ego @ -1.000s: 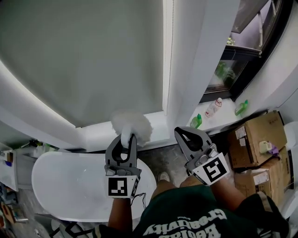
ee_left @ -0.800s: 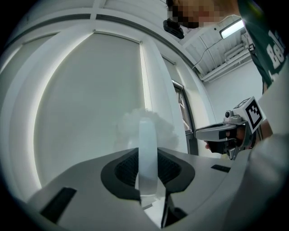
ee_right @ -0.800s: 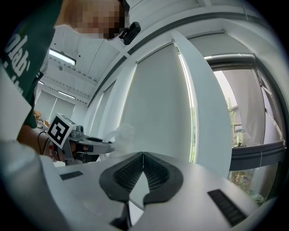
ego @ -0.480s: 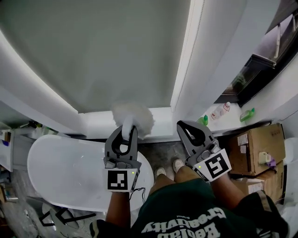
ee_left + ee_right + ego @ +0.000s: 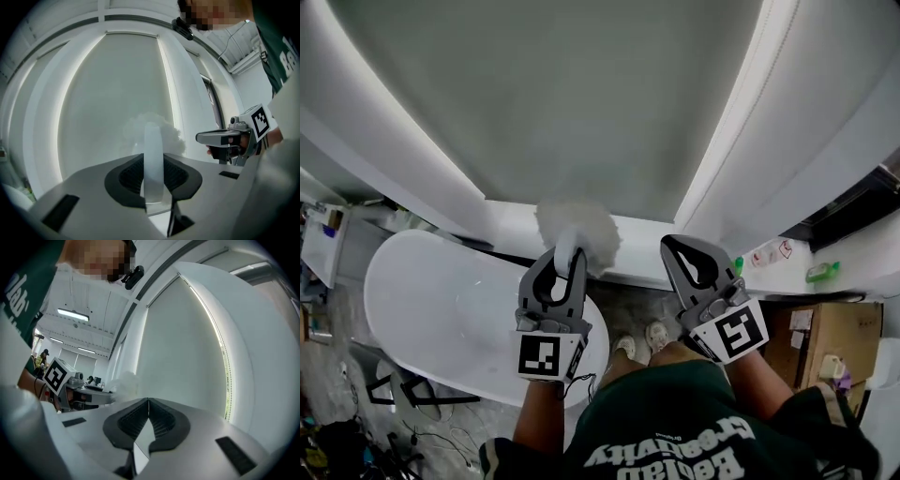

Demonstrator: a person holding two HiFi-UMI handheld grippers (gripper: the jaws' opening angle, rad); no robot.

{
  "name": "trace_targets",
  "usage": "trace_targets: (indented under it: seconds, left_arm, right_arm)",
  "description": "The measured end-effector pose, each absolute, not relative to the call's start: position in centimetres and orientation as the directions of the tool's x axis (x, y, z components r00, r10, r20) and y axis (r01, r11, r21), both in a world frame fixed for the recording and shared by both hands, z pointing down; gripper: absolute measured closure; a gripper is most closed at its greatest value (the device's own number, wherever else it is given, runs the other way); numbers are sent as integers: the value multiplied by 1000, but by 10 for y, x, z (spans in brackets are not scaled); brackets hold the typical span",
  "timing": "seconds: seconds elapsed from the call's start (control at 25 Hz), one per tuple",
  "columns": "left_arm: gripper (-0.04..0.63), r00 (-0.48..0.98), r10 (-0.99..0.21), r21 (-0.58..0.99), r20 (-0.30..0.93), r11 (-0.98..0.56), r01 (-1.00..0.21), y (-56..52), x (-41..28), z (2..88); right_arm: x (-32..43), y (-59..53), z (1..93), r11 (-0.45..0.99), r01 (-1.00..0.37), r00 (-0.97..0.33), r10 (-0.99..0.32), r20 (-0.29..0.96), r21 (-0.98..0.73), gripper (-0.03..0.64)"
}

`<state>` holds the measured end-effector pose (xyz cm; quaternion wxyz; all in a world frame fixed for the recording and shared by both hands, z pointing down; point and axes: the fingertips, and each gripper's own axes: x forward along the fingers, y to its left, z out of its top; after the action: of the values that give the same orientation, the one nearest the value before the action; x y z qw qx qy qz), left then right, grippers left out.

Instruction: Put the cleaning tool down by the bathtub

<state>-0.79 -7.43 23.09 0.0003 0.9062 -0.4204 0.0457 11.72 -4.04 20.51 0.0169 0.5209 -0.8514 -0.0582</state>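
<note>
The left gripper [image 5: 566, 257], low centre of the head view, has its jaws pinching the pale handle of the cleaning tool [image 5: 577, 231]; the tool's fluffy white head sticks out level beyond the jaw tips, probably so it stays free to be set down first; the bathtub [image 5: 412, 314] lies at lower left, its rim just under that gripper; the right gripper [image 5: 677, 247], right of centre, has its jaws pressed together on nothing, seemingly just kept out of the way
</note>
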Motion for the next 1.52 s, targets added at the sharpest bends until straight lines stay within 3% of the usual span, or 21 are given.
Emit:
trace_targets:
  seconds: [0.68,1.52]
  left_arm:
    - [505,412,-904,-99,113,-423,-901,-80,-16,222]
    - [505,267,-956,-112,126,-281,-953,-70,-21,225]
  right_arm:
    - [103,-86,199,690,-715,-699,-709,-94,114,600]
    - [96,-99,201,782,-615,-788,-604,-121,103,598]
